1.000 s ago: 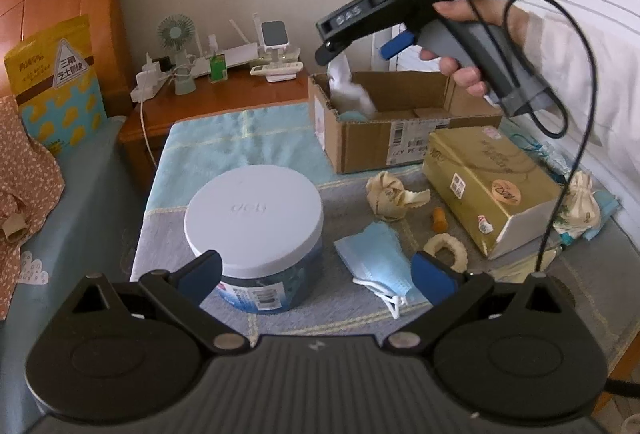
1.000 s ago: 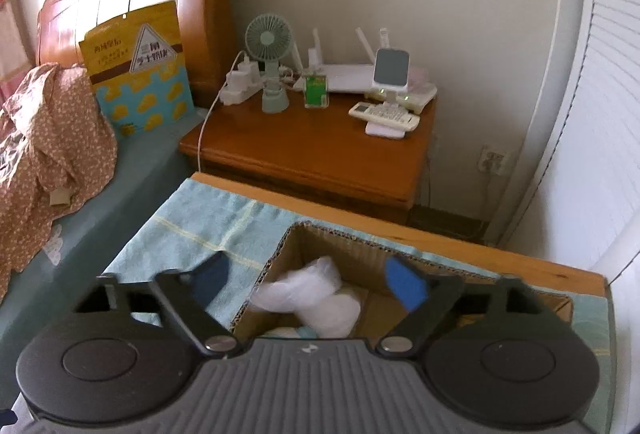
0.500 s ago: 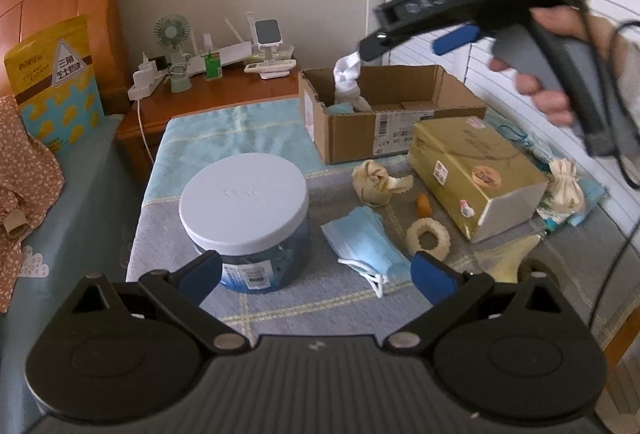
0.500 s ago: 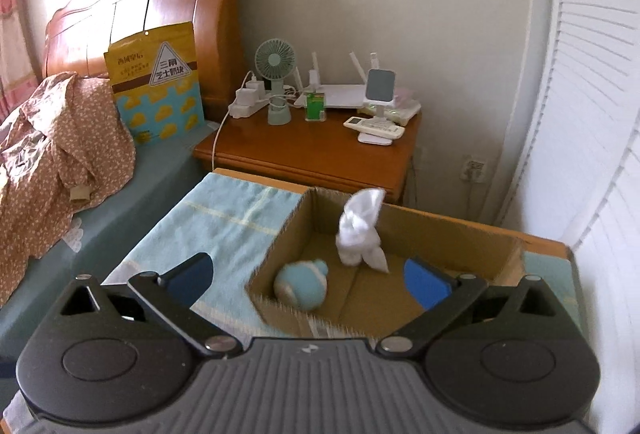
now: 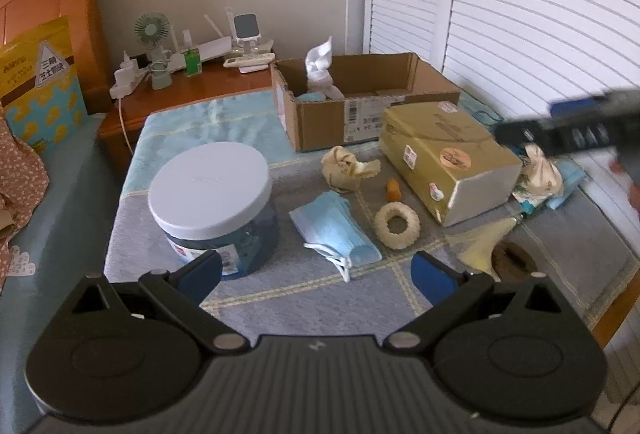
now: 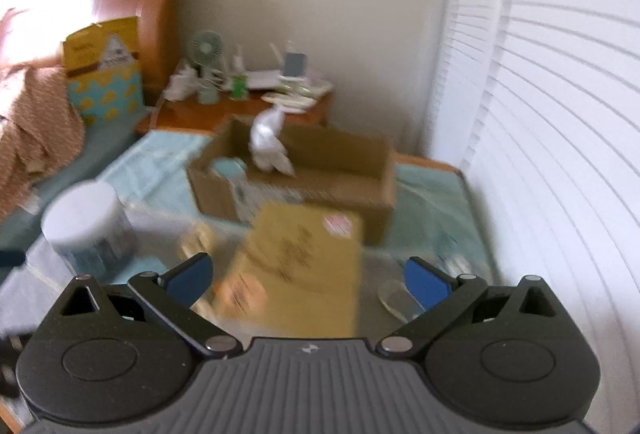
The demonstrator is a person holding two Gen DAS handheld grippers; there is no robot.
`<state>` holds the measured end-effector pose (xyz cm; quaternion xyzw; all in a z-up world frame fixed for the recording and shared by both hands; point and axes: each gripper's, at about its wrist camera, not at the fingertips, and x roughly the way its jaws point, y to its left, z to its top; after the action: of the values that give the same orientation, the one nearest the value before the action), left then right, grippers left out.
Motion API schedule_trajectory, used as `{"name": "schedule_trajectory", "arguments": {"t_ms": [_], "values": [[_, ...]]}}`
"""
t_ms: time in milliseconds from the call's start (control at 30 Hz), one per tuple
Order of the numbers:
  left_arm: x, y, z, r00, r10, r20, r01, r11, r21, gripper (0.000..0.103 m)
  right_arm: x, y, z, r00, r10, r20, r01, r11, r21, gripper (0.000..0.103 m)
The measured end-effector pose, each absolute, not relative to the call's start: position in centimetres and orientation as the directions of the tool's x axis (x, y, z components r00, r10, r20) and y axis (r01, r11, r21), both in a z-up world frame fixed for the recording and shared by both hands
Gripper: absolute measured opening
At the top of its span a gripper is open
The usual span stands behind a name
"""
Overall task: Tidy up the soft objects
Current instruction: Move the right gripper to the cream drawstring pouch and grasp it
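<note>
Both tongs [image 5: 316, 270] [image 6: 308, 276] spread, empty; white cloth [image 5: 320, 68] upright in cardboard box [image 5: 360, 114].

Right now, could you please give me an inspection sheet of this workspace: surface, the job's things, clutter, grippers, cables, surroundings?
Surface: table under a blue-grey cloth, crowded.
Job's things: white cloth bundle and a blue soft item in the cardboard box; face mask, cream bundle, fabric ring and printed pouch lie loose on the cloth.
Clutter: white-lidded jar, gold carton.
Grippers: left gripper open, empty; right gripper open, empty, blurred.
Cables: white cord hangs off the nightstand.
Surroundings: bed headboard, louvered doors.
</note>
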<state>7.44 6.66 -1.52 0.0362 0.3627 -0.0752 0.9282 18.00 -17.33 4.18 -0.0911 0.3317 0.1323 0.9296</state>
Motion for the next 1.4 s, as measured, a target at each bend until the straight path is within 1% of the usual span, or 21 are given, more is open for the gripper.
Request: {"name": "schedule_trajectory", "arguments": {"t_ms": [100, 200, 300, 600, 700, 800, 933, 1167, 1400], "values": [[7.6, 6.0, -1.9, 0.716, -0.125, -0.687, 0.182, 0.983, 0.011, 0.1, 16.8, -19.2, 2.7, 0.735, 0.137, -0.664, -0.255, 0.963, -0.083, 0.103], [7.8, 5.3, -2.3, 0.703, -0.132, -0.699, 0.198, 0.98, 0.014, 0.1, 16.2, -20.4, 1.0, 0.729, 0.058, -0.682, -0.211, 0.967, -0.144, 0.103], [8.1, 4.8, -2.7, 0.692, -0.132, -0.71, 0.207, 0.978, 0.019, 0.1, 16.0, -20.8, 0.0, 0.724, 0.04, -0.689, -0.219, 0.96, -0.175, 0.103], [9.3, 4.0, -3.5, 0.661, -0.122, -0.74, 0.207, 0.978, 0.024, 0.1, 17.6, -19.2, -1.0, 0.756, 0.013, -0.654, -0.261, 0.923, -0.284, 0.103], [9.6, 3.8, -3.8, 0.652, -0.124, -0.748, 0.214, 0.977, 0.025, 0.1, 17.9, -18.8, -1.8, 0.75, 0.012, -0.662, -0.286, 0.907, -0.307, 0.103], [9.9, 3.6, -4.0, 0.643, -0.125, -0.755, 0.218, 0.976, 0.024, 0.1, 18.1, -18.6, -2.5, 0.745, -0.006, -0.668, -0.294, 0.895, -0.335, 0.099], [10.1, 3.5, -4.2, 0.635, -0.128, -0.762, 0.222, 0.975, 0.022, 0.1, 18.2, -18.4, -3.2, 0.738, -0.023, -0.675, -0.304, 0.881, -0.362, 0.09], [10.3, 3.4, -4.3, 0.628, -0.136, -0.766, 0.233, 0.972, 0.018, 0.1, 18.2, -18.6, -3.3, 0.728, -0.023, -0.685, -0.305, 0.884, -0.354, 0.072], [10.0, 3.3, -4.3, 0.629, -0.144, -0.764, 0.247, 0.969, 0.021, 0.1, 17.8, -19.3, -2.4, 0.725, -0.007, -0.688, -0.283, 0.909, -0.307, 0.068]]}}
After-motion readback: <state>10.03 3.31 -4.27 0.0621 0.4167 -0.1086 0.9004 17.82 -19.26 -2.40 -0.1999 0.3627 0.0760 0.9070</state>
